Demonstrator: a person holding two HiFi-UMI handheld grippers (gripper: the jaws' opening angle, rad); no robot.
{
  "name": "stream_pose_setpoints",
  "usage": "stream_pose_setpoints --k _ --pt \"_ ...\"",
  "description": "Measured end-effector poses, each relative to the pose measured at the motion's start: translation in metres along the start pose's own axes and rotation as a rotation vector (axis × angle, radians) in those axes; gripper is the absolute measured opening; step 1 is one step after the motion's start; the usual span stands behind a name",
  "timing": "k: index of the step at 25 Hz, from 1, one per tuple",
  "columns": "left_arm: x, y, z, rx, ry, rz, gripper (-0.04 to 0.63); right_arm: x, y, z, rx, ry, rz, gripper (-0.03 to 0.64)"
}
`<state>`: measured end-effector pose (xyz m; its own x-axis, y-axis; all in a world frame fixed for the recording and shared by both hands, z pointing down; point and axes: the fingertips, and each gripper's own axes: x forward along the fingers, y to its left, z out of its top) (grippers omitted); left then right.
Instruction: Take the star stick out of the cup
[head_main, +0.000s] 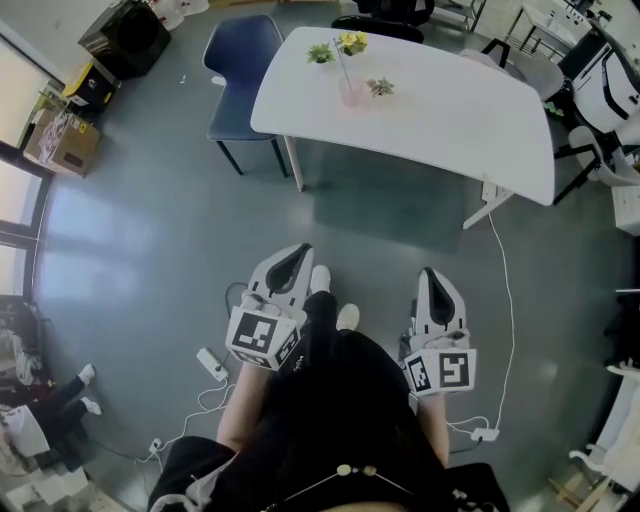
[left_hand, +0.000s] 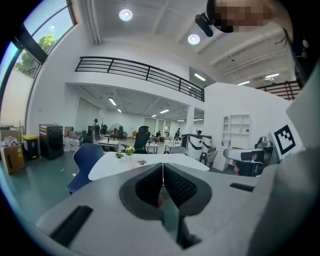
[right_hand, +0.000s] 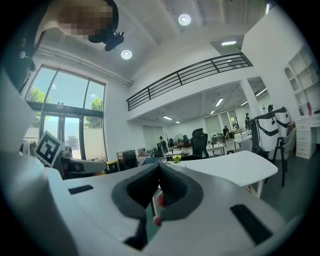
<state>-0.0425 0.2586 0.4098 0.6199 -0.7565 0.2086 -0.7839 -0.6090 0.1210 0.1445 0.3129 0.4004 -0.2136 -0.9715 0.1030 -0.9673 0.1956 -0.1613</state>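
Note:
A pale pink cup stands on the white table, far ahead of me. A thin stick with a yellow star top leans out of it. Both grippers hang low near the person's legs, well short of the table. The left gripper is shut with nothing in it, and so is the right gripper. In the left gripper view the shut left gripper points toward the distant table and the yellow star top. In the right gripper view the right gripper is closed, with the table beyond.
Two small green plants sit on the table by the cup. A blue chair stands at the table's left end. Cables and a power strip lie on the grey floor near the person's feet. Office chairs and desks fill the right side.

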Motion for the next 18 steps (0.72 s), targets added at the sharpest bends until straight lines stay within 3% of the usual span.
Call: stream_pose_setpoints --k 9,18 --pt "0.058 0.036 0.010 -0.028 -0.024 -0.026 0.008 0.055 -0.016 0.002 -0.022 0.018 -0.026 0.003" --pt "0.136 0.128 0.029 -0.045 -0.026 -0.051 0.008 0.194 -0.010 0.016 -0.079 0.047 0.000 0.003"
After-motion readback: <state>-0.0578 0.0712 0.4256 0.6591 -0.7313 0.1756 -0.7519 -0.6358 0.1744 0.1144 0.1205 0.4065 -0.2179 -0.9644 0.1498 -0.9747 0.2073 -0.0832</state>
